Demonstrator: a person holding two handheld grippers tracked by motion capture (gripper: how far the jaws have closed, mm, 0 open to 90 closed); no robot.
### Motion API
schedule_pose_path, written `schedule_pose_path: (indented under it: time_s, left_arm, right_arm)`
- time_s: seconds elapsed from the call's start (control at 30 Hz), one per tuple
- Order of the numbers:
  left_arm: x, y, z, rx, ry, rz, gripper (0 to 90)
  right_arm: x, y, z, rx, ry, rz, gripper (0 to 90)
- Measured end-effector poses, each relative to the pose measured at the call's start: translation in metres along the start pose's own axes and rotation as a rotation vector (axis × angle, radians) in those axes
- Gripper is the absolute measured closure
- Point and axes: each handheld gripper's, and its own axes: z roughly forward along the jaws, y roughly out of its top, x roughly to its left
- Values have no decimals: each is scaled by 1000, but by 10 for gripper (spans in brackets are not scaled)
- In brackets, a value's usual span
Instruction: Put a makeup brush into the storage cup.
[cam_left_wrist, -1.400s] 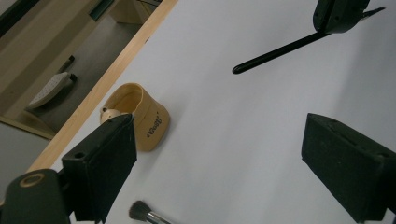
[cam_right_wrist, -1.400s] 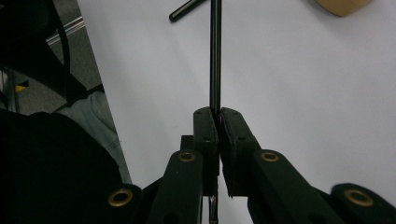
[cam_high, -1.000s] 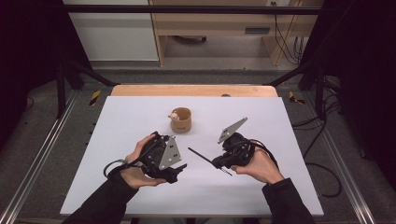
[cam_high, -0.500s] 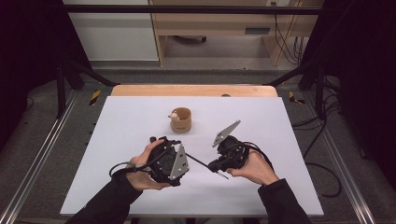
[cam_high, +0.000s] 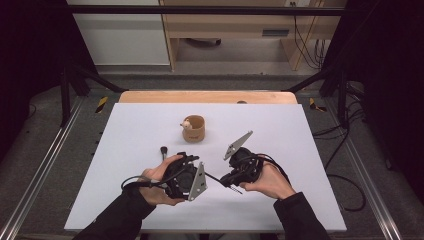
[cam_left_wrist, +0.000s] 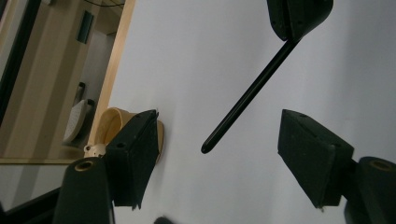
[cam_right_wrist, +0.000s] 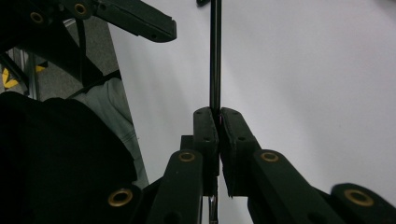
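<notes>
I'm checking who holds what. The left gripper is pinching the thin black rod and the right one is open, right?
No, swapped. The right gripper is shut on the thin black rod, as the right gripper view shows. The left gripper is open, its jaws spread either side of the rod's tip.

White table (cam_high: 140, 125) across the middle of the frame, wooden edge along its far side. Tan cup (cam_high: 194, 128) just above centre, a small pale figure at its left rim. Small dark object (cam_high: 163, 149) left of centre, alone on the table. Left gripper (cam_high: 186, 176) and right gripper (cam_high: 239, 170) held near each other in the lower middle, a thin dark rod (cam_high: 220, 180) between them.
</notes>
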Motion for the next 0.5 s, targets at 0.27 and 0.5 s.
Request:
schedule_pose_path:
  time_s: [0.27,0.5]
  left_arm:
    - [-5,5,3,-1,4,78,378]
    - [-11,8,8,10,11,136,470]
  right_arm:
    - [2,1,3,8,12,3,857]
    - [3,1,5,14,16,7,858]
